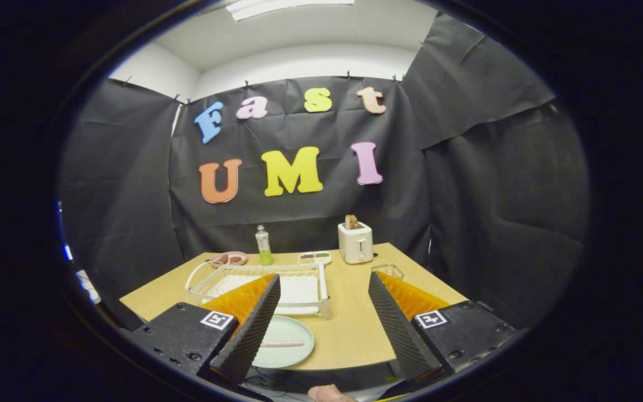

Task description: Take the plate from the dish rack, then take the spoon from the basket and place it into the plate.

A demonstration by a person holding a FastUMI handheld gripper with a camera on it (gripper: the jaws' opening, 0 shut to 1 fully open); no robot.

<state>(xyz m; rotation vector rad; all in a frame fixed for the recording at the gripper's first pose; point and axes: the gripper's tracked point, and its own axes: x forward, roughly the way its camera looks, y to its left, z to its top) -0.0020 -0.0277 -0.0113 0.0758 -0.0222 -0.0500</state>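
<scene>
Pale green plate (285, 349) lies on the counter (349, 329) bearing the spoon (282, 343); tongs (321, 329) hang apart and empty, task seemingly finished.

— What's ahead of my gripper (324, 324)?
— I see its fingers spread wide, bare table (349, 329) between them toward twelve o'clock.
— Obstacles?
— Dish rack (299, 279) and plate (288, 343) at eleven, toaster (355, 243) at twelve, glass container (388, 271) at one.

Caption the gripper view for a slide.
Open tool hovers above table; spoon lies in plate before dish rack.
</scene>
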